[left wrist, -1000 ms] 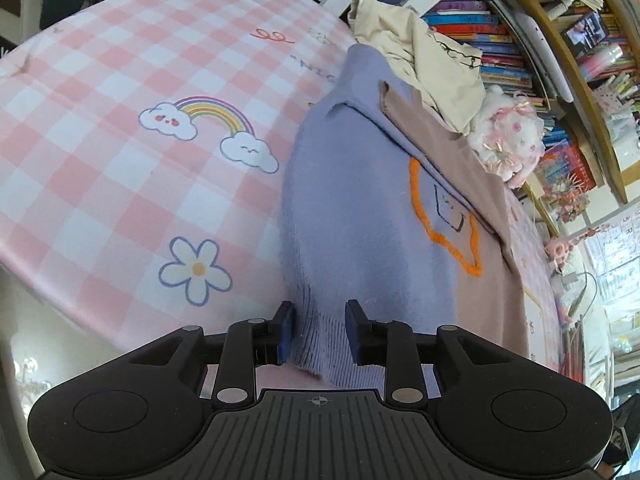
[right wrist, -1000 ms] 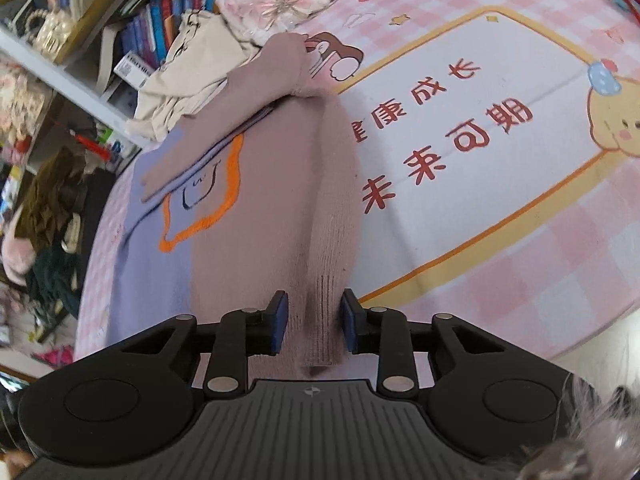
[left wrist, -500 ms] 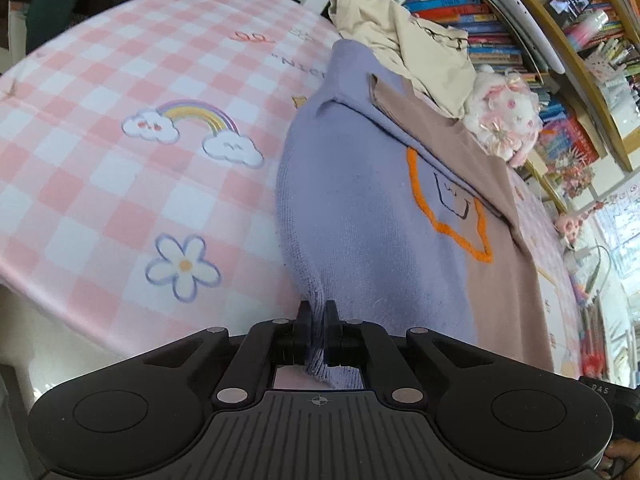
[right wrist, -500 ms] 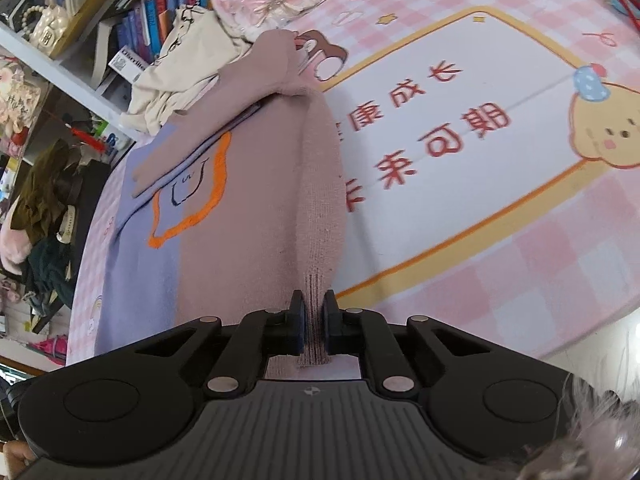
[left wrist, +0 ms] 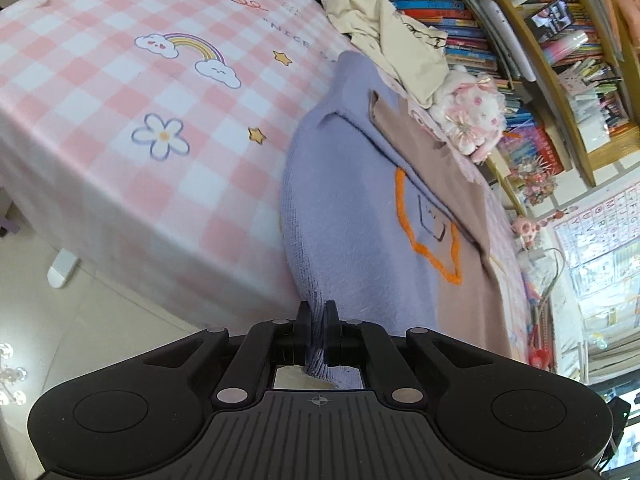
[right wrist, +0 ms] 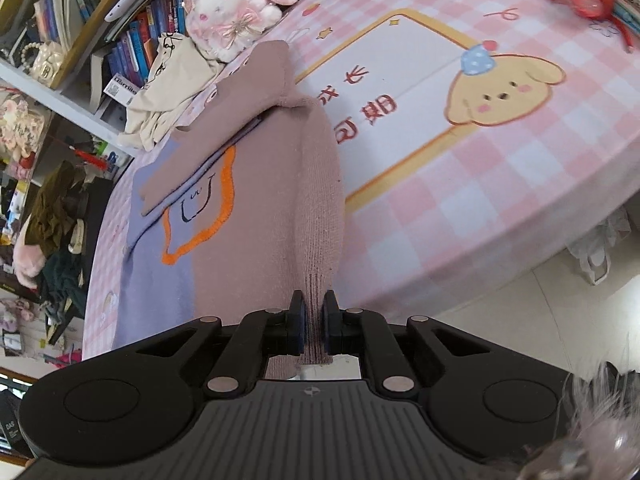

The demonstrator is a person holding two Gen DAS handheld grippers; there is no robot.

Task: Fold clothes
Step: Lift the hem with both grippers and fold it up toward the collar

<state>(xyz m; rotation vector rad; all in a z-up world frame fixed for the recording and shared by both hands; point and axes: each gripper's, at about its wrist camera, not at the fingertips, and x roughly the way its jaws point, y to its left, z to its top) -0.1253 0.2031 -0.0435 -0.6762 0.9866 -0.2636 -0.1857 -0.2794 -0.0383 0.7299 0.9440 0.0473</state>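
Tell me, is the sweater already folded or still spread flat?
Partly folded: sweater sleeves lie across its front; both hem corners are pinched.

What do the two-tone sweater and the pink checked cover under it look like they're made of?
Sweater: looks like soft knit yarn, matte and slightly fuzzy; ribbed stitches show at the hem where the left tool and right tool pinch it.
Checked cover: smooth printed sheet, faint sheen, possibly plastic-coated or thin fabric; hard to tell.

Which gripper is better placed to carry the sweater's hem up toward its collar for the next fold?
Neither alone: the left gripper is clamped on the lilac hem corner of the sweater, and the right gripper on the mauve corner. Both likely lift together.
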